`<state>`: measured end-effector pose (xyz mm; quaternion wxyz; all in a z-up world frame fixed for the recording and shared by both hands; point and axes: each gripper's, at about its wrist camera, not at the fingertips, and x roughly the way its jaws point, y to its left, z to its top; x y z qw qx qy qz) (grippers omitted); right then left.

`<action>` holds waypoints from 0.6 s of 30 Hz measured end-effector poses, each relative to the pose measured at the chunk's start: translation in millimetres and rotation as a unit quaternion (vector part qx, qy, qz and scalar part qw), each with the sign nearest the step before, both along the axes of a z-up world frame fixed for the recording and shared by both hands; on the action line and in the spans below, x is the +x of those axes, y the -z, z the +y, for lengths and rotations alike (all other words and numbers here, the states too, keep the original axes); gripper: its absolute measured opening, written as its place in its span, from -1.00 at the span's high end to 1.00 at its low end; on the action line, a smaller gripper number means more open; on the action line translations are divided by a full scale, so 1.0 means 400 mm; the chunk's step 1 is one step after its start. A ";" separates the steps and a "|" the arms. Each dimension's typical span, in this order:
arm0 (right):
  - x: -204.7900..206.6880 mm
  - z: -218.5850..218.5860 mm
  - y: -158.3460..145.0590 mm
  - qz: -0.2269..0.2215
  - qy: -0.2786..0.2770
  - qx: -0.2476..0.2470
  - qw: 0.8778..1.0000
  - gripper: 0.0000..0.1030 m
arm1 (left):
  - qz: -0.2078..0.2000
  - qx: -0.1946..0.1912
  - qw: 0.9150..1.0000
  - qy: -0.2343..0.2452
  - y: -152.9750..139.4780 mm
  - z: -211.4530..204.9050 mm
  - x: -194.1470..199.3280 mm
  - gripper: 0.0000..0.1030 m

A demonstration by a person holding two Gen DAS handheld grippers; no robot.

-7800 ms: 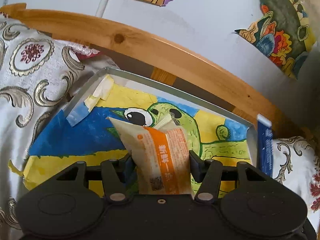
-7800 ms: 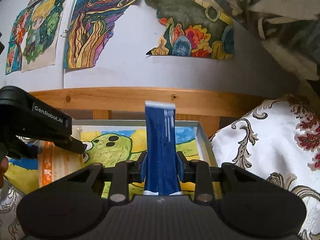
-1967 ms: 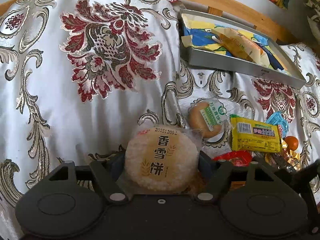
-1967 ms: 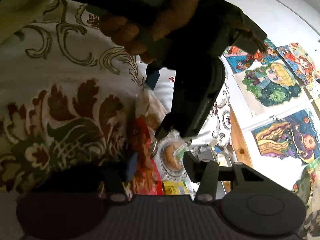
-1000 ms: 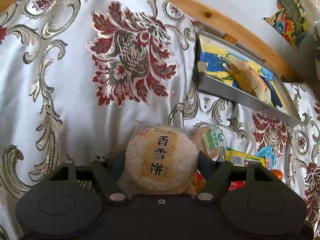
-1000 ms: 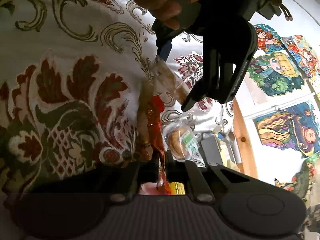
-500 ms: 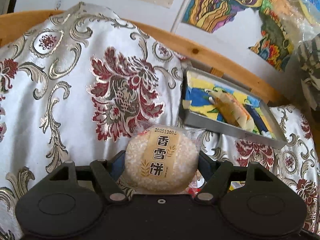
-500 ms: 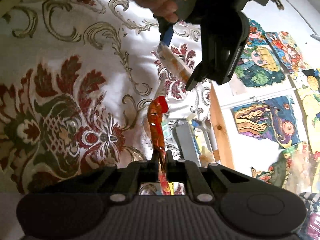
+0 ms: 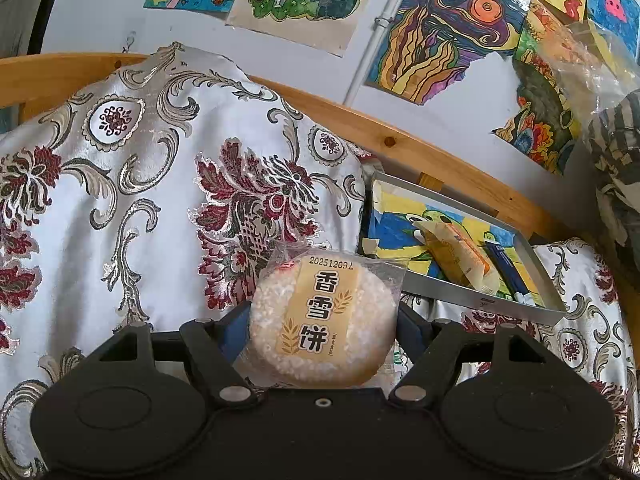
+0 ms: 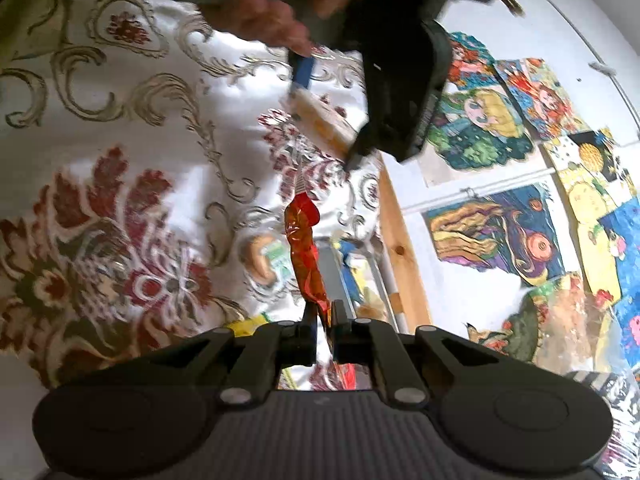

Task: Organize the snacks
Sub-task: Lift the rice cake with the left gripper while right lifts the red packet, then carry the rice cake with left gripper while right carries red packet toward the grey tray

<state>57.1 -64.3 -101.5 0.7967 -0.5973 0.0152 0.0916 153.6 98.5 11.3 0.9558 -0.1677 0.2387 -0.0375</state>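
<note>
Right wrist view rolled sideways and motion-blurred; detail there is soft. Left gripper clamped on a round rice cracker packet, held face-on to its own camera, printed label upright; the packet hides both blue pads almost entirely and covers the cloth directly below. Same packet seen edge-on from the right wrist view, blurred, under a hand cut off by the top of the frame. Right gripper pinched tight on the tail of a long red wrapper, which stands up from the jaws; what is inside cannot be made out. Metal tray sits on the brocade cloth against a wooden rail, lined with a painted sheet, holding an orange-and-cream packet and a dark blue stick packet side by side; its far right corner is cut by the cloth fold. Only the right wrist view shows a wrapped bun and a yellow packet on the cloth, both partly behind the wrapper and fingers. Drawings taped on the wall.
</note>
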 end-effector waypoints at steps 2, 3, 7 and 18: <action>0.015 -0.014 -0.014 -0.004 0.004 0.006 1.000 0.86 | -0.003 0.006 1.000 -0.001 -0.001 -0.004 -0.002 -0.46; 0.025 -0.024 -0.022 -0.006 0.005 0.010 1.000 0.86 | -0.006 0.011 1.000 -0.002 -0.001 -0.007 -0.002 -0.46; 0.081 -0.076 -0.045 -0.014 0.019 0.023 0.999 0.84 | -0.008 0.023 1.000 -0.002 0.004 -0.019 0.009 -0.46; 0.238 -0.169 -0.130 -0.033 0.076 0.136 0.987 0.84 | -0.011 0.037 0.999 -0.024 -0.054 -0.116 0.145 -0.46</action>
